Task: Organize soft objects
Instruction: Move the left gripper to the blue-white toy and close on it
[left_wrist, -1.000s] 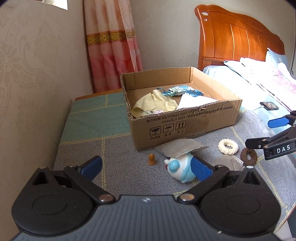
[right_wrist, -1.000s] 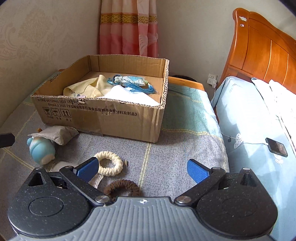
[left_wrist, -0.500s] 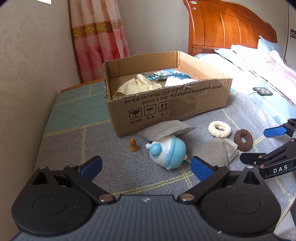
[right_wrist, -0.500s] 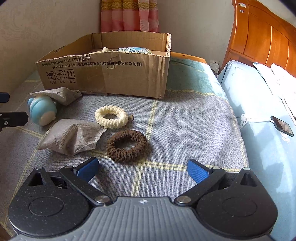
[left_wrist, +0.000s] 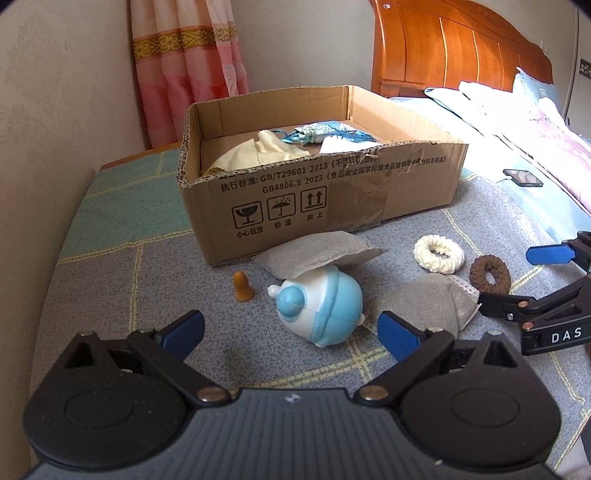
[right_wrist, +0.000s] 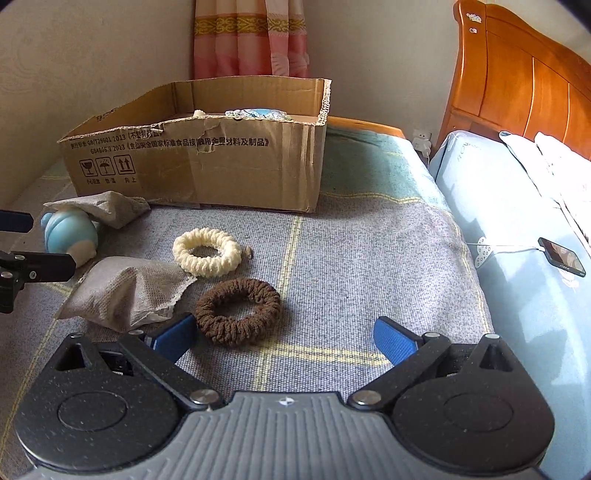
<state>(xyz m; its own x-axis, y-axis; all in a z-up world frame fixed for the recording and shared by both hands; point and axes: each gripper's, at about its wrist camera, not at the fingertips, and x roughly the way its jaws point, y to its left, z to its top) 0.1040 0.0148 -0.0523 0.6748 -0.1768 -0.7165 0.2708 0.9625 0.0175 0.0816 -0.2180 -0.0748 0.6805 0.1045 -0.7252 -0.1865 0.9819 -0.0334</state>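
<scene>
- Right now my right tool (right_wrist: 283, 338) hangs low over the blanket-covered surface (right_wrist: 369, 258) with its jaws spread wide and nothing in them; the brown scrunchie (right_wrist: 237, 311) lies just ahead, nearer the left pad.
- My left tool (left_wrist: 291, 330) is just as wide and empty, facing the blue-and-white toy (left_wrist: 320, 303).
- To take the scrunchie cleanly, I judge I should shift the right tool a little left so the ring sits between the pads, press into the blanket, then close on one side of the loop rather than across the hole.
- The grey pouch (right_wrist: 123, 291) touches the left pad's side, so I must avoid pinching its frayed edge along with it.
- The cardboard box (right_wrist: 207, 162), where cloths already lie, looks like the destination; the cream scrunchie (right_wrist: 207, 252) waits between.
- From the right view the box's inside is almost wholly hidden by its front wall.
- A second grey pouch (left_wrist: 317, 254) is partly covered by the toy, and I cannot identify the small orange piece (left_wrist: 242, 286).
</scene>
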